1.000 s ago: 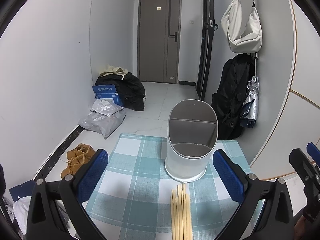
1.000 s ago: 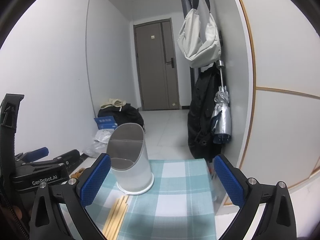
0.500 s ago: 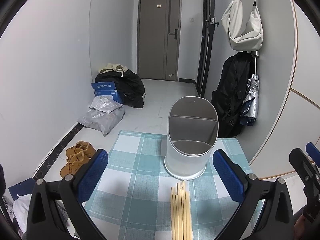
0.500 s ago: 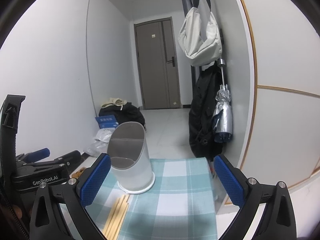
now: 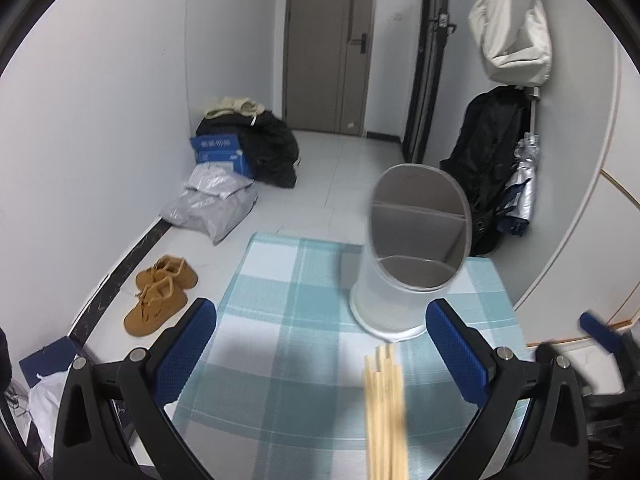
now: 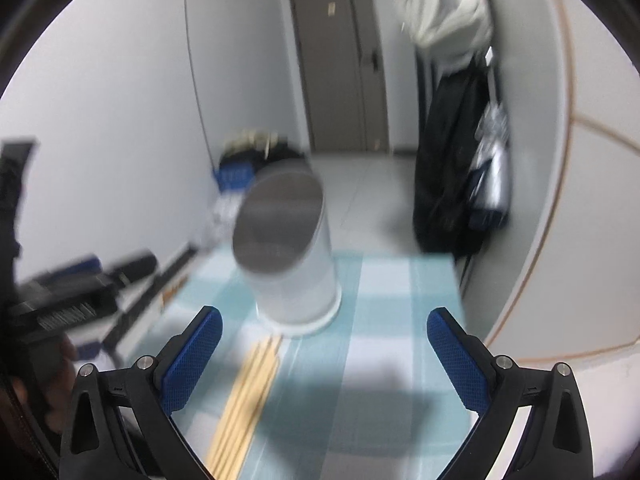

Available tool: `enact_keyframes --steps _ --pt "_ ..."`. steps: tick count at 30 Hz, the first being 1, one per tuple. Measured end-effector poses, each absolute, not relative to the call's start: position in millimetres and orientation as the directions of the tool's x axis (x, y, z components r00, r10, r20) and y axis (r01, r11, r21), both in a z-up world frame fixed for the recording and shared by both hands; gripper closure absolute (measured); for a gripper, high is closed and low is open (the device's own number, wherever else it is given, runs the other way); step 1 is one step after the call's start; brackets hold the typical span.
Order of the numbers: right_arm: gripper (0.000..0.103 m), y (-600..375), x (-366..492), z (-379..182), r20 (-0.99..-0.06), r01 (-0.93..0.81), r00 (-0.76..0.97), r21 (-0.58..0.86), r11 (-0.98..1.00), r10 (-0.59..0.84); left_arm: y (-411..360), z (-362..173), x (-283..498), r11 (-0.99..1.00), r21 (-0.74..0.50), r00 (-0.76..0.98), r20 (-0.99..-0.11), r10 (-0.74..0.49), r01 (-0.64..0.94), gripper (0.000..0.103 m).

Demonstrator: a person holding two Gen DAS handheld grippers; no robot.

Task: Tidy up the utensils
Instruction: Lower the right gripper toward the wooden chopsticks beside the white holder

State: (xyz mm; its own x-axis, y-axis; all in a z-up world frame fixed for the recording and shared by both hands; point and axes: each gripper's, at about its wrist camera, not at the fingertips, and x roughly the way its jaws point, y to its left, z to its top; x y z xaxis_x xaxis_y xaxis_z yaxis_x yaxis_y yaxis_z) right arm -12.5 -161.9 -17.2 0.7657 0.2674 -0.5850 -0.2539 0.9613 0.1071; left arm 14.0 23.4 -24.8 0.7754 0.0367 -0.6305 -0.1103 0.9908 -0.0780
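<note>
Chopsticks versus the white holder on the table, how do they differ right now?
The chopsticks lie flat in a bundle; the holder stands upright. The chopsticks are thin, pale wood; the holder is a wide white cylinder with a grey divided interior. Both rest on the checked cloth, untouched.

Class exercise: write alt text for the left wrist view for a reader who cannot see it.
A bundle of pale wooden chopsticks lies on a teal checked cloth before an empty white divided holder, between the open left gripper and its blue-padded fingers.
</note>
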Motion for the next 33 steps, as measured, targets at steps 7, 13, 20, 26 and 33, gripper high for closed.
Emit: enact_keyframes --steps 7,13,20,26,33 --pt "0.016 -133 27 -75 -0.783 -0.287 0.566 0.106 0.952 0.258 64 -41 36 0.970 -0.135 0.699 -0.714 0.048 -0.204 0.001" --pt "0.036 -113 44 -110 -0.860 -0.326 0.455 0.082 0.942 0.232 85 -51 45 0.953 -0.151 0.657 -0.751 0.062 -0.262 0.001" --pt "0.042 -94 42 -129 -0.898 -0.353 0.407 0.015 0.936 0.169 92 -54 46 0.946 -0.161 0.631 -0.774 0.056 -0.281 0.001" --pt "0.049 -87 45 -129 -0.911 -0.365 0.405 -0.082 0.927 0.079 98 -55 48 0.940 -0.190 0.621 -0.783 0.028 -0.283 0.001" --pt "0.050 -99 52 -134 -0.926 -0.341 0.367 -0.050 0.939 0.084 105 -55 49 0.933 -0.218 0.621 -0.783 0.008 -0.287 0.001"
